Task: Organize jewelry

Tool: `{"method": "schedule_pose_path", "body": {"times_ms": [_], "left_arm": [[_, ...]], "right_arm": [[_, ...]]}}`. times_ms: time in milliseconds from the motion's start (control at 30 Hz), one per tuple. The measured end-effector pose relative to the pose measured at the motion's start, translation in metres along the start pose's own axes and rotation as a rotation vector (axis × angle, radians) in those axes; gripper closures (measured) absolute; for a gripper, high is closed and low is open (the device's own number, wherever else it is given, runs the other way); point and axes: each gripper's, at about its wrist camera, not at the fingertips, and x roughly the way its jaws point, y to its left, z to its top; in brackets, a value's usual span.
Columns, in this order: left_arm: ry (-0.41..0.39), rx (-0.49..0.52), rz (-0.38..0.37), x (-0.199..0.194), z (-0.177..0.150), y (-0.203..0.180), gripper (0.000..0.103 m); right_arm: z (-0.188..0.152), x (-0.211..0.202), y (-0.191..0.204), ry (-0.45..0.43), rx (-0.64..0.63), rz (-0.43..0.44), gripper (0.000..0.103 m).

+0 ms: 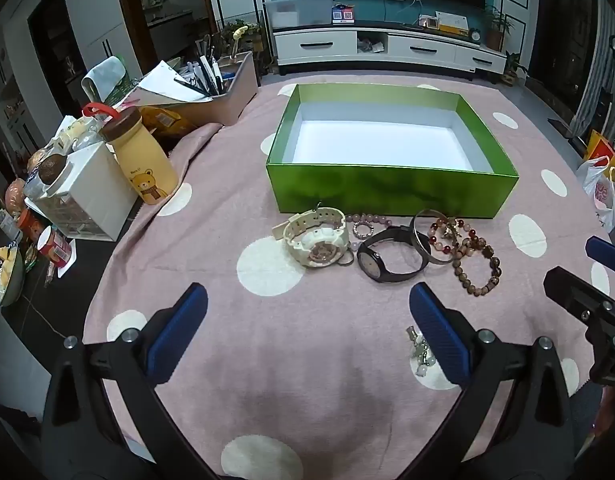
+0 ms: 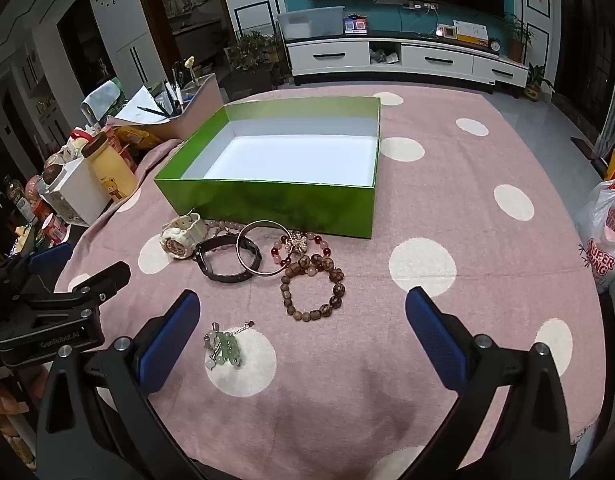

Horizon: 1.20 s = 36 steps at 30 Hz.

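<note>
Both hand-held grippers, left [image 1: 307, 332] and right [image 2: 303, 336], spread wide and empty above jewelry heaped before the green box [image 2: 267, 204], apparently awaiting sorting inside.

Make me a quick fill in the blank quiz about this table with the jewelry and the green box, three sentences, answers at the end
1. The inside of the green box holds ____ jewelry.
2. The silver bangle rests partly on the ____ watch.
3. The jaws of both the left gripper and the right gripper stand ____.

Missing words: no; black; open
</note>
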Motion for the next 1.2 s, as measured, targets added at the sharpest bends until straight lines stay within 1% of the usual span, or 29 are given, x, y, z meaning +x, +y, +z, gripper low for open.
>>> {"method": "schedule_pose_path", "body": {"times_ms": [433, 600, 733, 1200], "left_arm": [[0.005, -0.006, -0.005, -0.001, -0.004, -0.001, 0.002], [0.006, -0.008, -0.014, 0.003, -0.004, 0.002, 0.002], [0.007, -0.009, -0.015, 0.004, -0.005, 0.002, 0.002], [0.009, -0.008, -0.017, 0.004, -0.004, -0.001, 0.002]], "right_arm": [[-0.003, 0.000, 0.002, 0.004, -0.007, 0.003, 0.001], [-0.005, 0.002, 0.010, 0.003, -0.010, 0.003, 0.001], [-0.001, 0.005, -0.001, 0.007, -0.004, 0.014, 0.001], [0.001, 0.003, 0.002, 0.007, -0.012, 0.021, 0.001]]}}
